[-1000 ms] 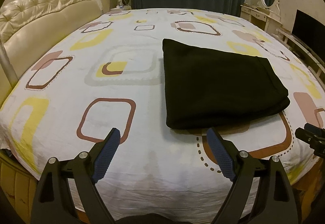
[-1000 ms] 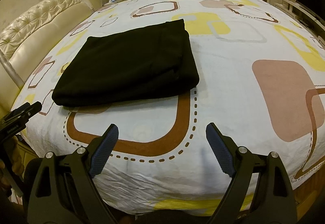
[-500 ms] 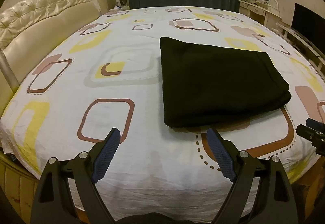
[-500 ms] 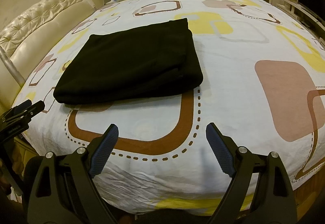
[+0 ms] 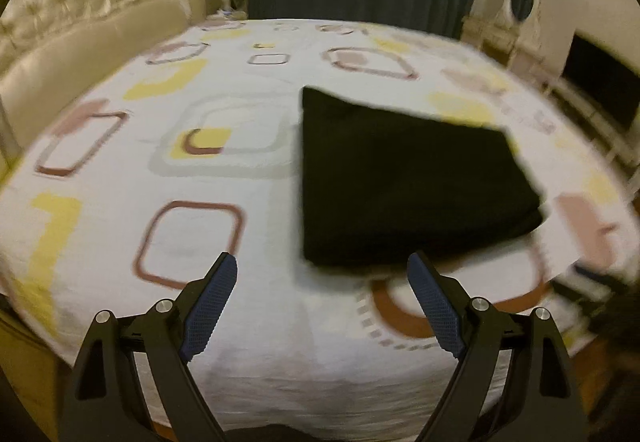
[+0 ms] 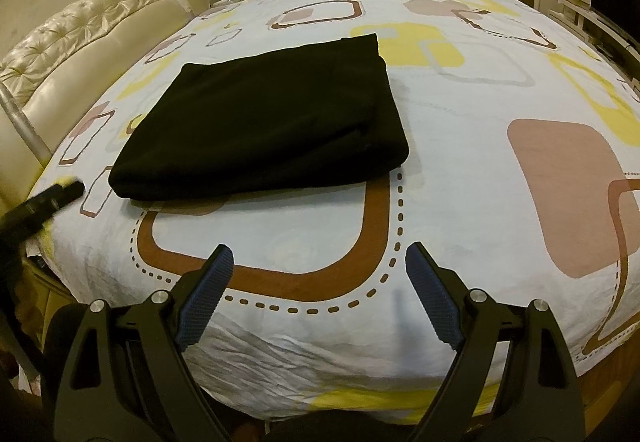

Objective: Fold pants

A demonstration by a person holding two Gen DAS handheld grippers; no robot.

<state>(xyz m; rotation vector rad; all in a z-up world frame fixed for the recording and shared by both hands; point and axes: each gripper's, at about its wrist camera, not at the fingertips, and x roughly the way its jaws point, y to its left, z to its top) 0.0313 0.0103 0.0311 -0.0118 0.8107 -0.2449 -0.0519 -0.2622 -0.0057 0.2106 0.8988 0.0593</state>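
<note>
Pants lie folded flat on the bed, long axis across you. Left gripper nearer their front edge — right gripper back, pants up-left. Both jaws spread, empty.

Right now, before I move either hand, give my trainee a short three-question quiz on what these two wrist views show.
1. True or false: the black pants lie folded flat on the patterned bedsheet.
2. What is held between the jaws of the right gripper? A) the pants B) a corner of the sheet C) nothing
3. Fill in: in the left wrist view the pants lie beyond the left gripper, nearer its ____ finger.

Key:
1. True: they form a neat rectangle, touched by neither gripper.
2. C: the jaws stand wide apart above the sheet.
3. Right: the near edge of the pants ends just above that fingertip.
</note>
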